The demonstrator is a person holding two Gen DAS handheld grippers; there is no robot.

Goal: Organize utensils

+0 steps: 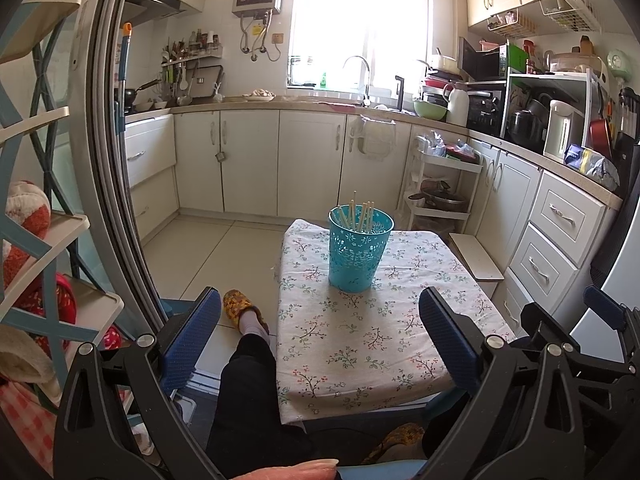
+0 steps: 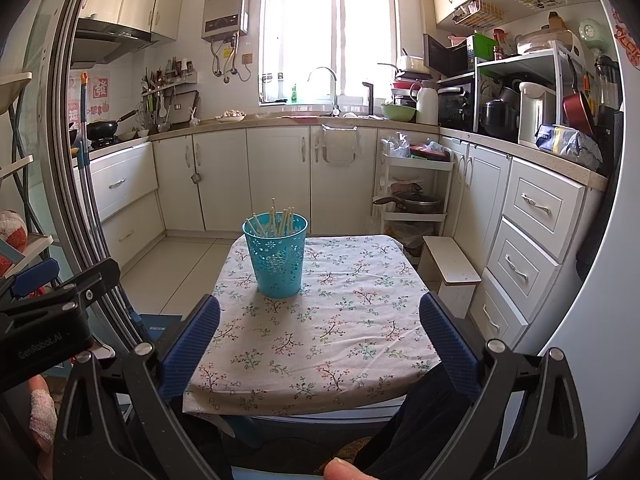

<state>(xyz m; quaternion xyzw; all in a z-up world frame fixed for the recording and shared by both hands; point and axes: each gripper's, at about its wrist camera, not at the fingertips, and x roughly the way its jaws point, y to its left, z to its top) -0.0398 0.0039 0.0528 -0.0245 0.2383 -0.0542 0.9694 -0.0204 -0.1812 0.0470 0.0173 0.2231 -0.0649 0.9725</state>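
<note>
Chopsticks [image 1: 358,216] standing bunched in teal cup [image 1: 358,254] at bench [image 1: 360,344] far end, likely already sorted. Left gripper [image 1: 320,336] and right gripper [image 2: 320,336] hovering at near edge, both wide apart, holding nothing, probably idling clear of cup.

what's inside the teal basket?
Pale chopsticks stand in the teal basket, tips poking above the rim. Their lower ends and anything at the bottom are hidden by the basket wall.
</note>
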